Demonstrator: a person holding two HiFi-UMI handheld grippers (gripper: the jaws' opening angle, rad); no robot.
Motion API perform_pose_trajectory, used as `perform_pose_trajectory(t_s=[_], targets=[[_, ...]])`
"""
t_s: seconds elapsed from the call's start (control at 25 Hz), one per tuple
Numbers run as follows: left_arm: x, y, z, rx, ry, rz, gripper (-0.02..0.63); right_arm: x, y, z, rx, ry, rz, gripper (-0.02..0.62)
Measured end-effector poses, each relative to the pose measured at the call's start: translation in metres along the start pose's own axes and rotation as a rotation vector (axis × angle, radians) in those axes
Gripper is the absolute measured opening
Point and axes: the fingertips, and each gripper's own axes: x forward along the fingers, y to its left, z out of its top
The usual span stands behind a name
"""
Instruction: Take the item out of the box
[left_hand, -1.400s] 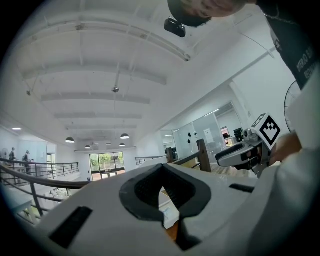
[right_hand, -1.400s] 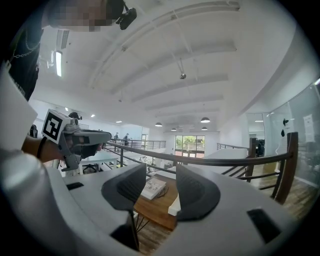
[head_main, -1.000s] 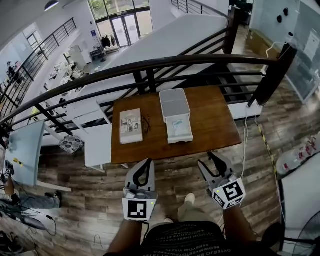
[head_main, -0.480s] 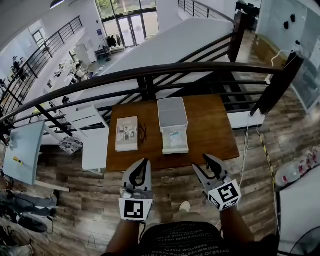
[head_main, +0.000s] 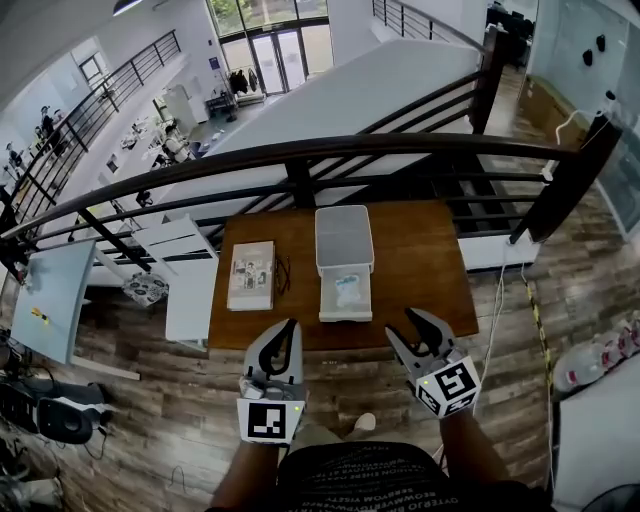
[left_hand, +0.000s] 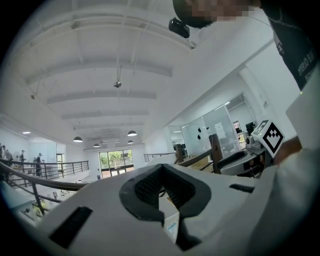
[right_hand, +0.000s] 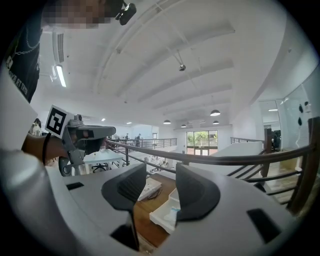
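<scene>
A white box (head_main: 345, 316) lies open on the brown table (head_main: 420, 270), its lid (head_main: 343, 238) folded back behind it. Inside rests a white packet with a blue mark (head_main: 347, 290). My left gripper (head_main: 286, 332) hovers at the table's front edge, left of the box, its tips together and nothing held. The right gripper (head_main: 417, 326) hangs at the front edge to the box's right, jaws apart and empty. In the right gripper view the box (right_hand: 159, 216) and packet (right_hand: 173, 212) show below the open right gripper (right_hand: 161, 182). A corner of the box (left_hand: 170, 220) shows behind the left gripper (left_hand: 161, 169).
A book (head_main: 251, 275) with a pair of glasses (head_main: 279, 274) beside it lies on the table's left half. A dark curved railing (head_main: 300, 152) runs just behind the table. A white desk (head_main: 185, 300) stands to the left, and a cable (head_main: 497, 310) trails over the wooden floor on the right.
Both grippers have come forward to the table's front edge, and the table now sits closer in the head view. The jaws look the same as before.
</scene>
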Motion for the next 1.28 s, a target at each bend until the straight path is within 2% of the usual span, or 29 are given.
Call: perform_pose_trajectory(t_s=[0.16,0.4,0.92,1.28], targets=[[0.007,0.004,0.004,0.003,-0.007,0.027,0.005,0.010,-0.016,-0.014,0.022,0.023,0.004,0.183],[0.021,0.021,0.003,0.021,-0.006,0.027,0.005,0.038,-0.026,-0.033,0.049,0.056,0.005,0.181],[0.103,0.078,-0.024,0.004,-0.004,-0.044,0.005,0.133,-0.056,-0.096,0.128,0.182,-0.028,0.181],[0.153,0.123,-0.049,-0.020,0.020,-0.074,0.005,0.202,-0.064,-0.141,0.152,0.266,-0.011,0.183]])
